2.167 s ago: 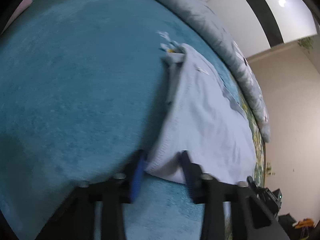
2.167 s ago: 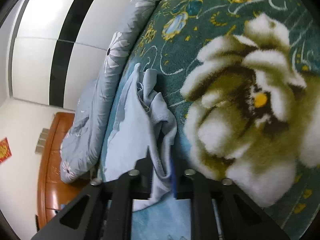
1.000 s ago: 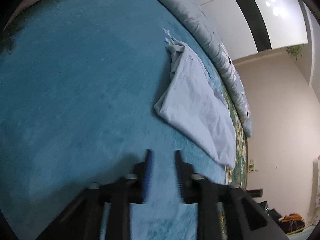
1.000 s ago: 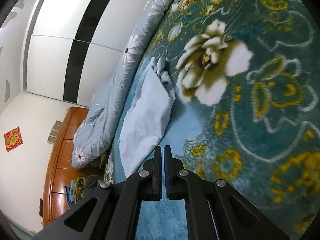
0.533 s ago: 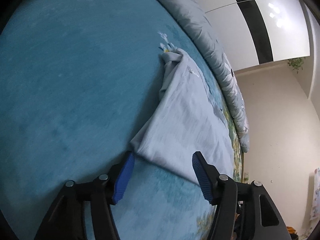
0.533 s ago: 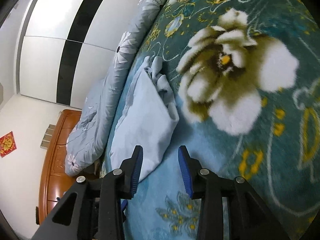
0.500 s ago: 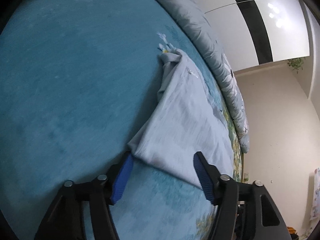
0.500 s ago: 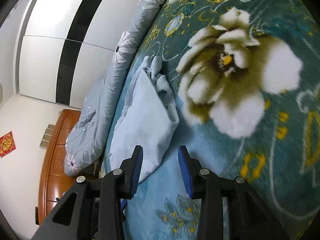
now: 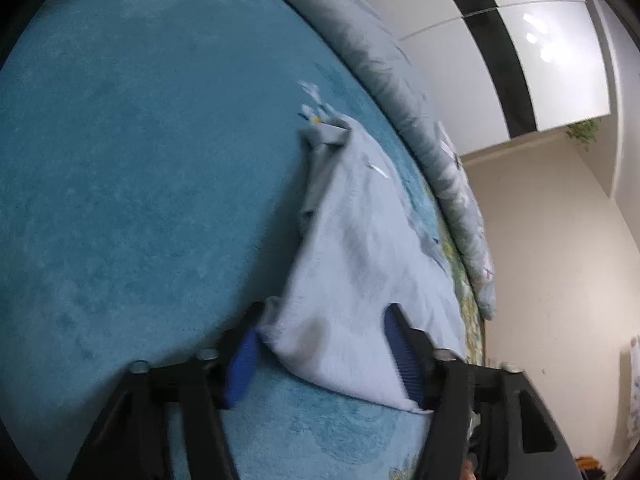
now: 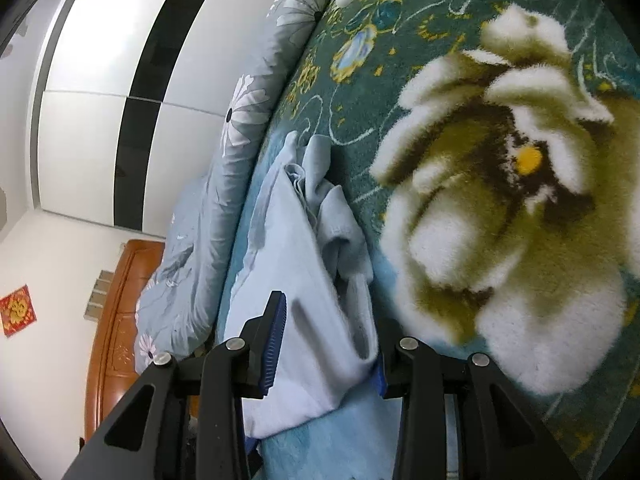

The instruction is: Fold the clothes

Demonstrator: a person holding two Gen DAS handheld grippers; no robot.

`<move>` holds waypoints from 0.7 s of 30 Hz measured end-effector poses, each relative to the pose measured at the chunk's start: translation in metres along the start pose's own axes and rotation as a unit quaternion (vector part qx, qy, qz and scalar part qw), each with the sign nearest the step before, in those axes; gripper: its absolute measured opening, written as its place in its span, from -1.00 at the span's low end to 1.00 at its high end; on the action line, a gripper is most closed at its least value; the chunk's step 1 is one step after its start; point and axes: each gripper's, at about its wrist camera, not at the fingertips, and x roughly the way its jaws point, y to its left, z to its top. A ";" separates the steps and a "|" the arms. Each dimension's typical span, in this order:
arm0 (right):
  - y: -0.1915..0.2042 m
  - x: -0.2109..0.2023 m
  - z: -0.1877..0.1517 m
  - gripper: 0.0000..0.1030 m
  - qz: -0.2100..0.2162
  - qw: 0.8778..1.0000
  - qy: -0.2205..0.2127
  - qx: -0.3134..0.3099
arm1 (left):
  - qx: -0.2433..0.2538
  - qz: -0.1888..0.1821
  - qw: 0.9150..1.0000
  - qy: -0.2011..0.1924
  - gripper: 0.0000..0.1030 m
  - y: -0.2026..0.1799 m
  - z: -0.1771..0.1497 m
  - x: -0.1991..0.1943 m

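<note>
Both grippers have advanced onto the folded pale-blue garment (image 9: 360, 264) lying on the teal blanket (image 9: 140, 160). Left gripper (image 9: 324, 350), jaws just narrowing, straddles its 6 o'clock corner; pad contact unclear through blur. Right gripper (image 10: 326, 346), spread, straddles the opposite corner; its right pad is hidden behind cloth.

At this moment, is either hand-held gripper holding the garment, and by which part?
Neither clearly grips yet. The left hand-held gripper straddles one near corner of the light blue garment, the right hand-held gripper the other; pads look apart.

You see the bed covered by a teal plush blanket (image 10: 460, 60) with a big white flower; on it lie the pale blue garment (image 9: 360, 264) and a grey floral quilt (image 10: 224, 184) along the edge.
</note>
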 end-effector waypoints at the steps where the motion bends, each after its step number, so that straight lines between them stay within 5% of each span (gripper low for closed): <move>1: 0.001 0.001 0.000 -0.32 0.002 1.000 0.004 0.001 | -0.007 0.004 1.000 0.000 -0.40 0.003 0.000 0.000; 2: 0.002 0.001 0.000 -0.52 0.002 1.000 0.007 0.002 | -0.014 0.009 1.000 -0.001 -0.74 0.007 0.000 0.000; 4: 0.004 0.002 -0.001 -0.87 0.000 1.000 0.013 0.005 | -0.027 0.016 1.000 -0.002 -0.79 0.013 0.001 0.000; 13: 0.021 -0.026 -0.018 -0.93 0.001 1.000 0.015 -0.026 | 0.008 0.013 1.000 0.020 -0.84 0.005 -0.016 -0.029; 21: -0.001 -0.091 -0.072 -0.93 0.005 0.999 0.023 -0.039 | 0.020 0.001 0.997 0.075 -0.84 0.033 -0.060 -0.082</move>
